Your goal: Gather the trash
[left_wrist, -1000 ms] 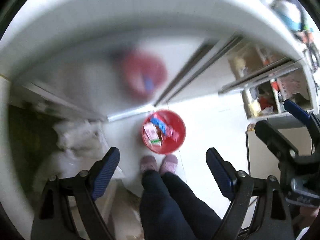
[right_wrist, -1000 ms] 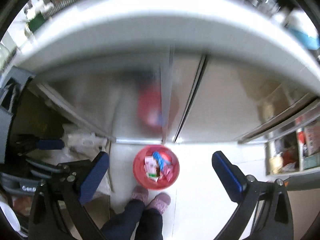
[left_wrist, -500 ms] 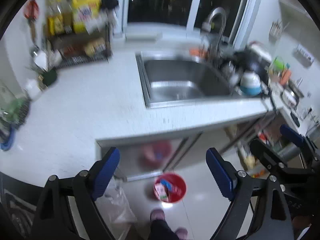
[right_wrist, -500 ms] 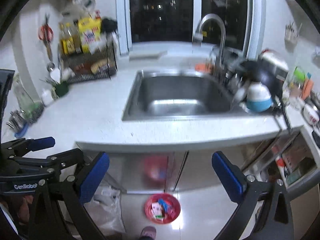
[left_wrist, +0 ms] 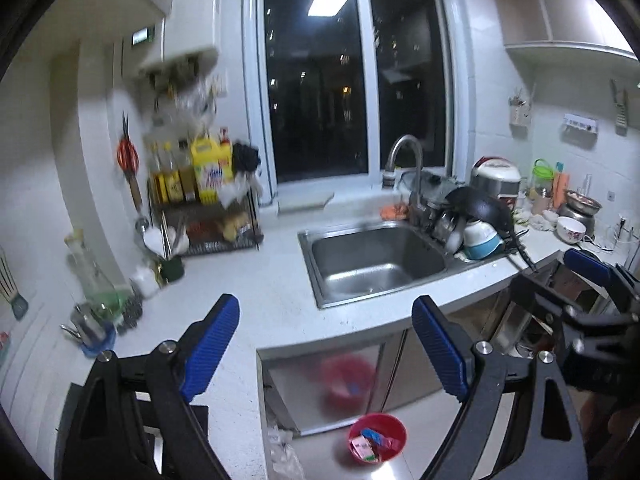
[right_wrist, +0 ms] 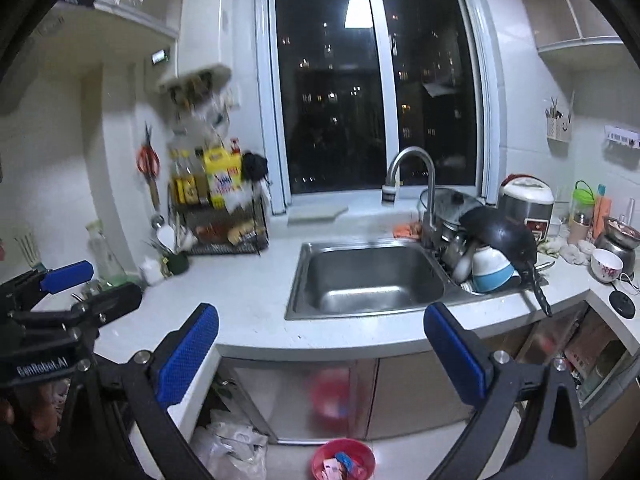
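Below, 1 red bin (left_wrist: 377, 441) (filled) — 2 grippers empty.

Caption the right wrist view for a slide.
Open right gripper faces the empty sink; red trash bowl sits on the floor.

Left tool (left_wrist: 326, 338) hung wide open above white tabletop (left_wrist: 260, 292); steel sink (left_wrist: 376, 264) beyond; red bin (left_wrist: 377, 442) holding wrappers on floor below; right tool (left_wrist: 560, 284) alongside.
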